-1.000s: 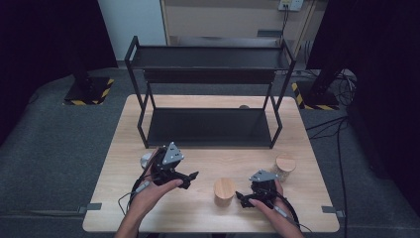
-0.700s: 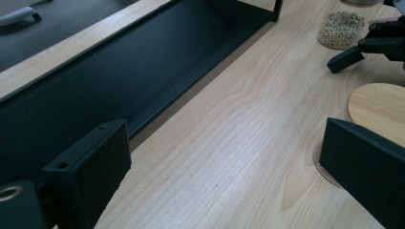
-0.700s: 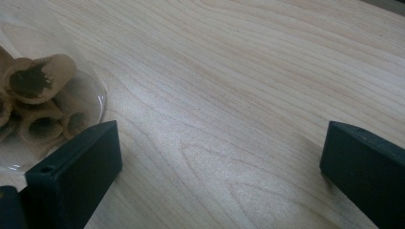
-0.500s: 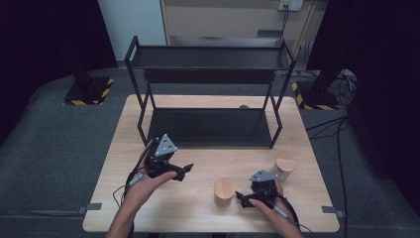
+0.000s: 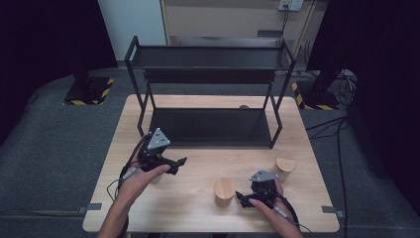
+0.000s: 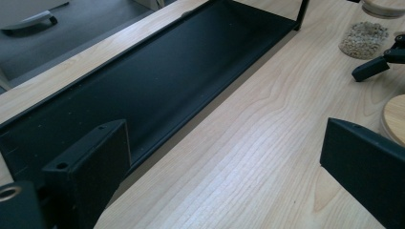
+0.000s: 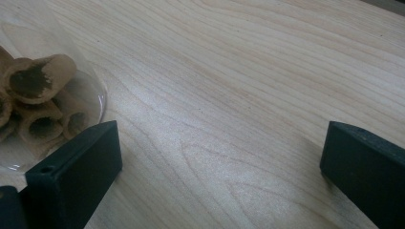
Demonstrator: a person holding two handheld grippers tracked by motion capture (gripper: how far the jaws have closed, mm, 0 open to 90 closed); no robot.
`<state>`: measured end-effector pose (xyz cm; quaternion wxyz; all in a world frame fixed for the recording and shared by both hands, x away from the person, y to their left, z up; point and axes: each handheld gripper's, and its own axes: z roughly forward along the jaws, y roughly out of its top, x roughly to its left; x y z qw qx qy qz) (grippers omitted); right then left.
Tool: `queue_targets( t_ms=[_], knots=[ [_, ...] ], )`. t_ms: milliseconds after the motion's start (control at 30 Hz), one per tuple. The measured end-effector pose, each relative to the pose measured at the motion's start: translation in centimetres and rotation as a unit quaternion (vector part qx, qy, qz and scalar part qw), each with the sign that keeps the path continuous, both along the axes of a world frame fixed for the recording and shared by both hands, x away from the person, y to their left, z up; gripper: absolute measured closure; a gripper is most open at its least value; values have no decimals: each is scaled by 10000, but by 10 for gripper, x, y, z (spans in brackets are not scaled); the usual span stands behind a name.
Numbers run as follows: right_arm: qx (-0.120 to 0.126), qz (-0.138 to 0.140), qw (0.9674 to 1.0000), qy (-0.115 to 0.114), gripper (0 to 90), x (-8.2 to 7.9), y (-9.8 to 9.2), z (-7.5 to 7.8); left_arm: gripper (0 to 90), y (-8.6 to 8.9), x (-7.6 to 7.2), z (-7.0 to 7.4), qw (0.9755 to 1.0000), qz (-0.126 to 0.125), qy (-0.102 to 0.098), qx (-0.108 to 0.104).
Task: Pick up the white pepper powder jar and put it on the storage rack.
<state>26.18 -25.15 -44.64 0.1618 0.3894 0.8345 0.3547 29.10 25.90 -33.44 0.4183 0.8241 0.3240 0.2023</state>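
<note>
A light wooden table (image 5: 198, 208) is set on a grey carpeted floor (image 5: 59, 148). At twelve o'clock on the table, a black two-tier metal shelf (image 5: 210, 126) is placed. Beyond it, a pale wall panel (image 5: 131, 20) and a beige cabinet front (image 5: 223, 17) are seen, with a socket (image 5: 289, 5) at one o'clock. Black stand bases edged with yellow-black hazard tape (image 5: 86, 94) are seen at ten and two o'clock. Dark curtains (image 5: 44, 39) are hung at both sides.

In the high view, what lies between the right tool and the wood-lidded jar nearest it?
Only bare tabletop: the right tool sits just right of the jar, a narrow strip of wood between them.
</note>
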Motion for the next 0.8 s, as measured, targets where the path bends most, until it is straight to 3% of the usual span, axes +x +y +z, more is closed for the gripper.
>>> queue_targets(
  t_ms=[633, 800],
  knots=[
    [0, 0, 10000, 0, 5, 0, 0, 0, 17, 20, 2, -10, 9998, 191, 4, 101],
    [0, 0, 10000, -1, 5, 0, 0, 0, 16, 28, 2, -14, 9996, 289, 11, 40]
  ],
)
